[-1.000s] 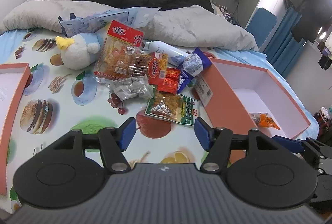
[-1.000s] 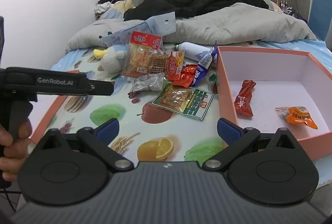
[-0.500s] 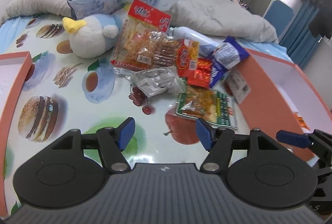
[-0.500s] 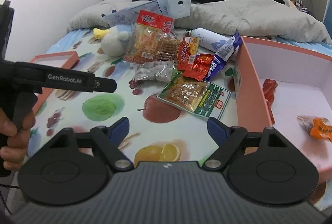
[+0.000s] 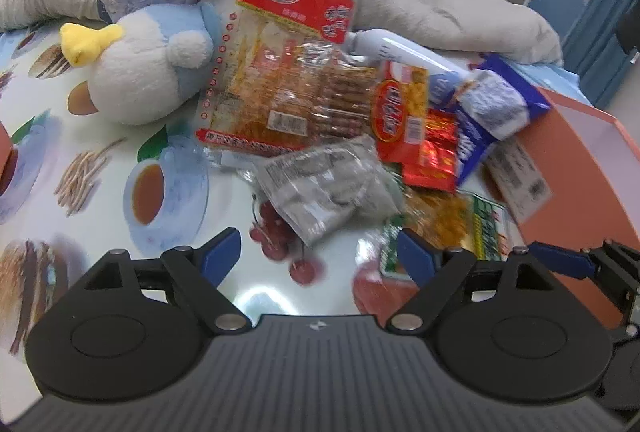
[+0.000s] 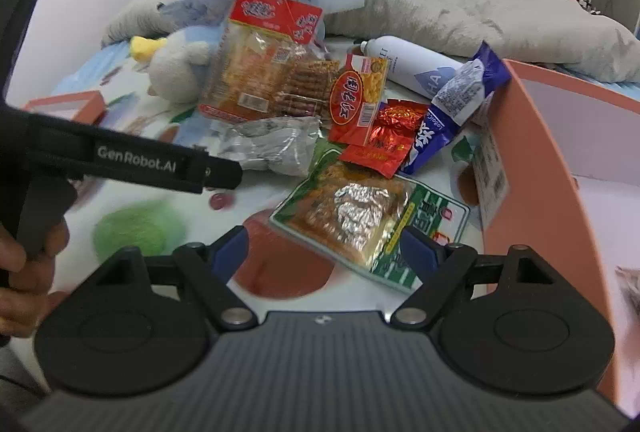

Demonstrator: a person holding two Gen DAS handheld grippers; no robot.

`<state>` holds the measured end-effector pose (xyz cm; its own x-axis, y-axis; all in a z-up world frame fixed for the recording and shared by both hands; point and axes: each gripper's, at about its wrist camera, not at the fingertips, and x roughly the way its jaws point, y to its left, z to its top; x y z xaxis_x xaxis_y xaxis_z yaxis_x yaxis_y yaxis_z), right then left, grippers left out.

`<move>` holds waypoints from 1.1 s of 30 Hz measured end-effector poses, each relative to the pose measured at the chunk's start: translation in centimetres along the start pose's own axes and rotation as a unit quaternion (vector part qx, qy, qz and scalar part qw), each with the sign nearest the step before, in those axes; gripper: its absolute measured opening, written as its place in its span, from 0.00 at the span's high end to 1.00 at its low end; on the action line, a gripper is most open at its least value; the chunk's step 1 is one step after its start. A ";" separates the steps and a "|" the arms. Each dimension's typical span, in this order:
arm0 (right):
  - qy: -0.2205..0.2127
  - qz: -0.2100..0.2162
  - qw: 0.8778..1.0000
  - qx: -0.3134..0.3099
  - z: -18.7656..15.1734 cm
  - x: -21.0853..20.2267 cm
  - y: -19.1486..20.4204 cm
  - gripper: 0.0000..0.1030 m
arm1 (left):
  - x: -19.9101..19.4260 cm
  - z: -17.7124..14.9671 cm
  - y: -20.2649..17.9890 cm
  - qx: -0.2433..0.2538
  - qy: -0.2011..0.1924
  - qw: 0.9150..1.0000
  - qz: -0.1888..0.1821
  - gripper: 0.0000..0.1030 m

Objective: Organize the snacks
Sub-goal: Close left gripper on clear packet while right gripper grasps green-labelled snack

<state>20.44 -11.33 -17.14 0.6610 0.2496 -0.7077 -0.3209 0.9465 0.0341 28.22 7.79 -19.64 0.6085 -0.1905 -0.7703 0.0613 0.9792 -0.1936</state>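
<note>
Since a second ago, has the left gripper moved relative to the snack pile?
Yes. The left gripper has come forward and down toward the pile: the silver packet, earlier well ahead of its fingertips, now lies just beyond them. Its jaws have just been opening, nothing between them.

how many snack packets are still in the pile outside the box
6 visible: big clear cracker bag by the plush, grey packet in front of it, yellow-red pack, red foil packet, blue packet against the box wall, green packet nearest. Others may lie underneath.

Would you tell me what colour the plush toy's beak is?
Yellow: the plush toy's beak shows best in the left wrist view.
</note>
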 end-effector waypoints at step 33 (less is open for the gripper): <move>0.028 0.017 0.999 -0.014 0.6 8.0 -1.9 0.00 | 8.5 4.3 -2.2 -0.004 0.054 0.998 0.040 0.03</move>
<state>26.72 -11.01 -22.45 0.6104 0.2686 -0.7451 -0.3620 0.9314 0.0391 36.67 4.35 -23.09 0.5232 -0.1185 -0.8439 0.0087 0.9910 -0.1338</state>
